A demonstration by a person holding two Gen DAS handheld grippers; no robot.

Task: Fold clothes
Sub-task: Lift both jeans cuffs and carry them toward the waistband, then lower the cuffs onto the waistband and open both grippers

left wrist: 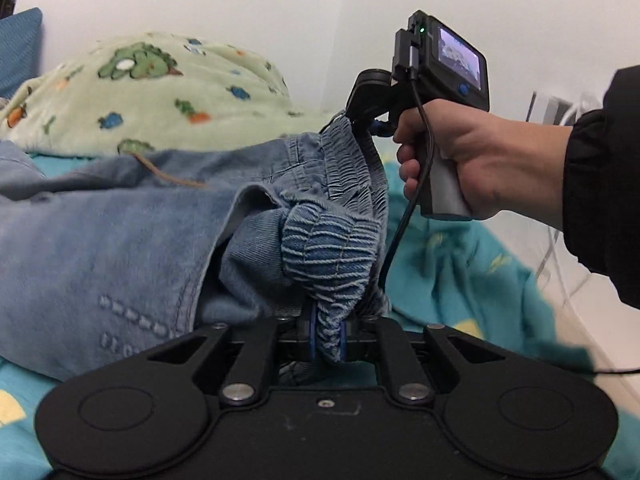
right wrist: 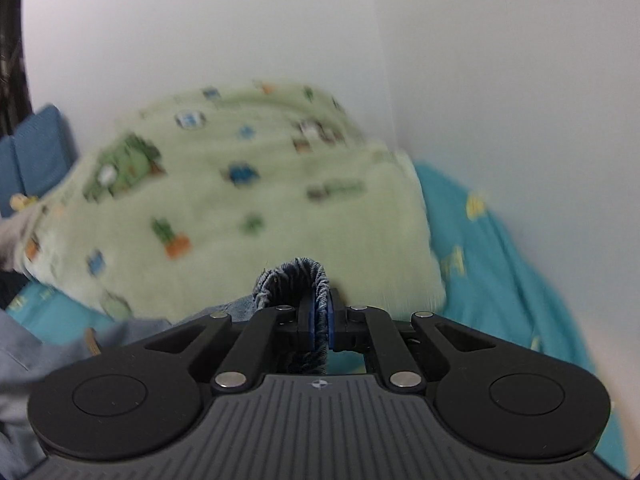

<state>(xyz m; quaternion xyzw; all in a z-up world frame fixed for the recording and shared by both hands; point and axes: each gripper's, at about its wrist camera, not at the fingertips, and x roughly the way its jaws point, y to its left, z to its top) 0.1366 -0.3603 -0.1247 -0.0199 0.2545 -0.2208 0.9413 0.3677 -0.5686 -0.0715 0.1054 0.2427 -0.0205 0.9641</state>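
Left wrist view: the jeans (left wrist: 120, 232) waistband is clamped in the left gripper (left wrist: 326, 336); the right gripper (right wrist: 319, 326), held upright by a hand (left wrist: 476, 156), is clenched on it too.

Green blanket (right wrist: 240, 208) heaped ahead; wall (right wrist: 480, 60) close behind it.

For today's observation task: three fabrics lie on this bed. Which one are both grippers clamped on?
The blue denim garment: its gathered waistband sits between both grippers' jaws. The green patterned blanket and teal sheet lie ungripped.
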